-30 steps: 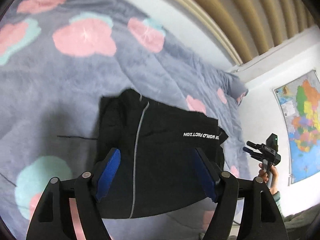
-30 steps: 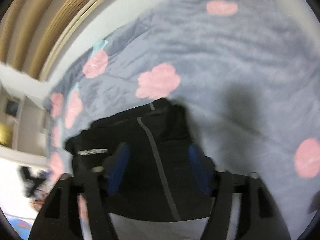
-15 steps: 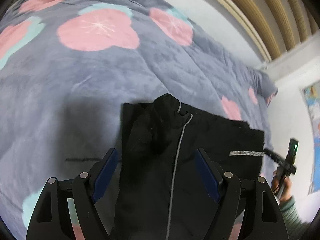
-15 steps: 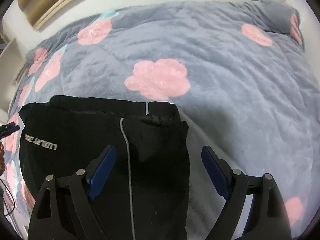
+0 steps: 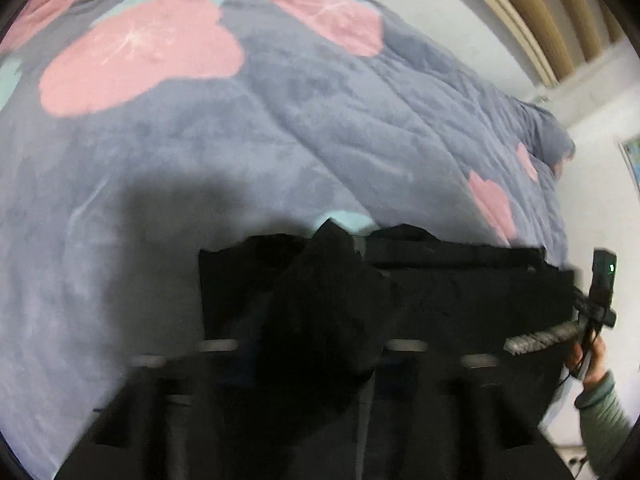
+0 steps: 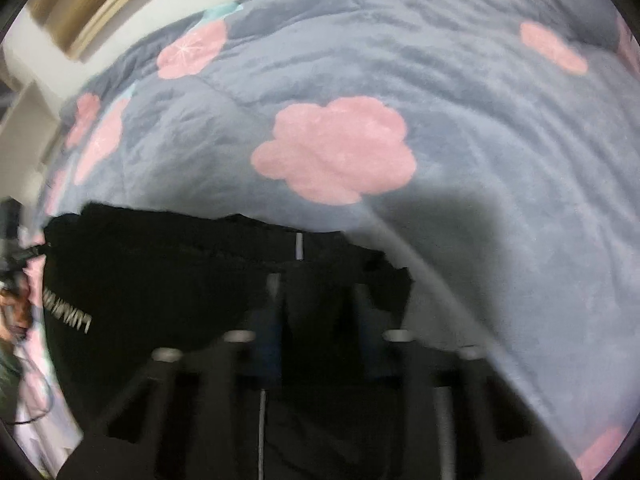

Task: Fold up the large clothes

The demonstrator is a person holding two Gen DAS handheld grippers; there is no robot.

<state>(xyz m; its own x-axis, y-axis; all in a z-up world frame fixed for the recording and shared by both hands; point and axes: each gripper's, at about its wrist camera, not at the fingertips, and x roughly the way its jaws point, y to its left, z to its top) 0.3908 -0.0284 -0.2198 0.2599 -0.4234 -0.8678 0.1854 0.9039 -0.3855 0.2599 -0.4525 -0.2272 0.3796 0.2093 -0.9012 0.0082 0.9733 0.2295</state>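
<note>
A black garment (image 5: 460, 292) with white lettering lies folded on a grey blanket. In the left wrist view my left gripper (image 5: 312, 344) is closed on a bunch of its black cloth, which hides most of the fingers. In the right wrist view my right gripper (image 6: 316, 316) is closed on the garment's (image 6: 160, 264) right corner, next to a grey zip line (image 6: 262, 420). The right gripper (image 5: 596, 308) also shows at the right edge of the left wrist view, held by a hand.
The grey blanket (image 5: 280, 120) with pink flower patches covers the bed and fills both views (image 6: 480, 160). A white wall and wooden slats (image 5: 560, 20) lie beyond the bed's far edge. A wooden frame (image 6: 80, 12) is at the upper left.
Both grippers have moved down onto the garment and gone from wide open to closed on its cloth. The views are now blurred with motion.
</note>
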